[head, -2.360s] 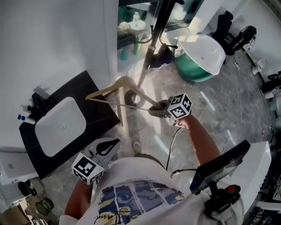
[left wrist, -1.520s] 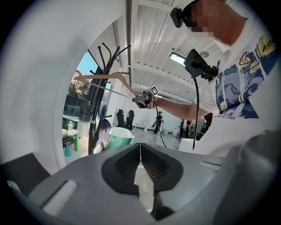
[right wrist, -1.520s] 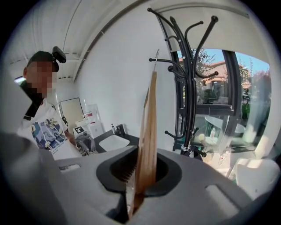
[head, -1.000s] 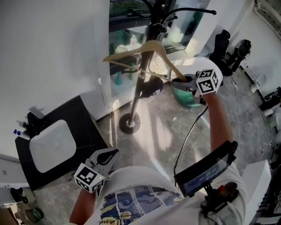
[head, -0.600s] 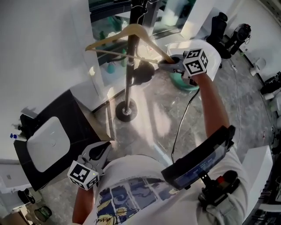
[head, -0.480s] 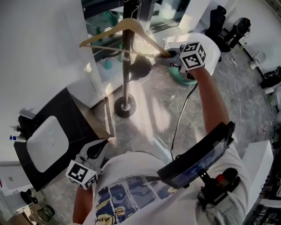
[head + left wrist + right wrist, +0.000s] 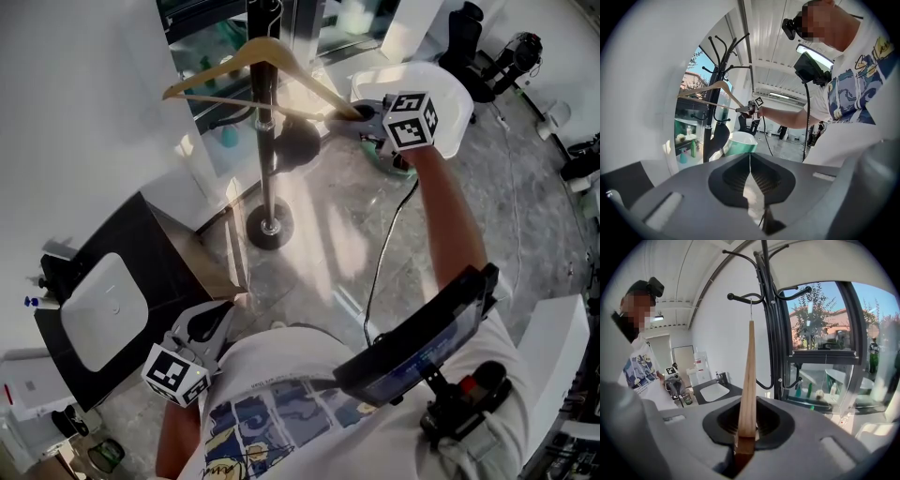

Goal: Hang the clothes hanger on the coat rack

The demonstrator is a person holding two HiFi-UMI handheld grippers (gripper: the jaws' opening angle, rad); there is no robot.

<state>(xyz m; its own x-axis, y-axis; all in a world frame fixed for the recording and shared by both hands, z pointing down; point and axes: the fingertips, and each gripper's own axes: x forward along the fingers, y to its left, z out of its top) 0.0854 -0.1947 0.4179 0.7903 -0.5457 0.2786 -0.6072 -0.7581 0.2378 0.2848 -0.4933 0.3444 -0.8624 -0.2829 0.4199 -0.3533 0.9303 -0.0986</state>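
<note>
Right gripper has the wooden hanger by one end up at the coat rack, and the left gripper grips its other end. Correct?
Not quite. The left gripper grips nothing: the left gripper view shows its jaws together and empty. The right gripper does hold the wooden hanger by one end at the coat rack.

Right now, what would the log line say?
right gripper: shut on hanger | hook: at coat rack arm | left gripper: shut, empty

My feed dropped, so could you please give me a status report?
Right gripper shut on wooden hanger end. Left gripper shut, empty. Hook at coat rack arm, seating unclear. Nothing blocking.
</note>
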